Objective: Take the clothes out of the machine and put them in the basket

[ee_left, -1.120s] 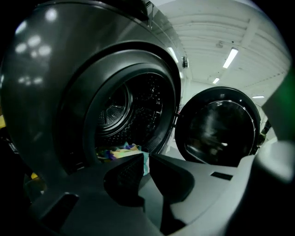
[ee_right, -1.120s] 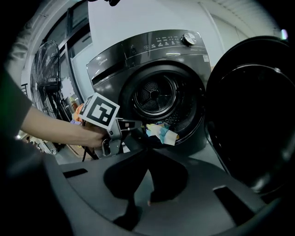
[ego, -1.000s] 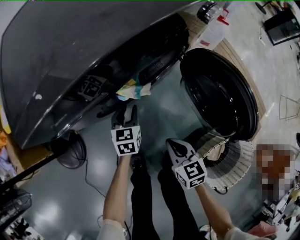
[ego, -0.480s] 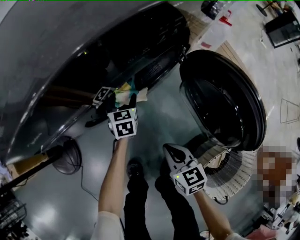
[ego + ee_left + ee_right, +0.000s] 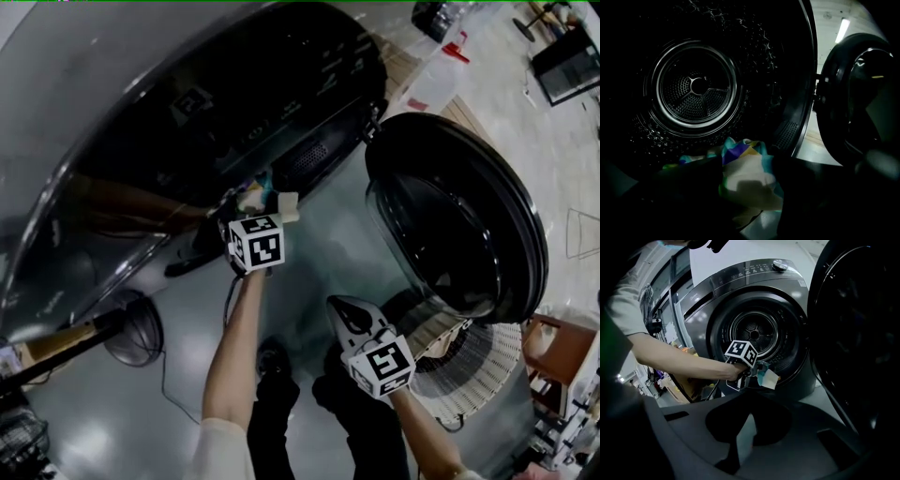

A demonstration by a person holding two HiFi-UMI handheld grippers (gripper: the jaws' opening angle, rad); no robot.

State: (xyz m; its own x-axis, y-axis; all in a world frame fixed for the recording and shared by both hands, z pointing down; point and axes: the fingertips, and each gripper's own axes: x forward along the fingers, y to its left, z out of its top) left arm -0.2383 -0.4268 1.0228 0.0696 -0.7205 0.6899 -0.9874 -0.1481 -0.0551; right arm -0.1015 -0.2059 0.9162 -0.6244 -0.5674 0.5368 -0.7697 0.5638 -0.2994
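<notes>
Two grippers show in my head view. The left gripper [image 5: 255, 208] sits just left of the centre of the frame, at the lower rim of the machine [image 5: 281, 84] opening. Its jaws have just been opening and now stand wide and released. A colourful cloth [image 5: 750, 173], white with teal, blue and yellow, lies between them without being pinched. In the left gripper view this cloth fills the lower centre and rests on the lip in front of the drum [image 5: 696, 89], which takes the upper left. The right gripper [image 5: 342, 311] hangs in the lower centre of the head view, well apart from the cloth. Its jaws are pressed together and I see nothing between them. The round door [image 5: 459, 225] stands open at the right of the frame. The white basket [image 5: 469, 361] sits on the floor in the lower right, partly under the door.
</notes>
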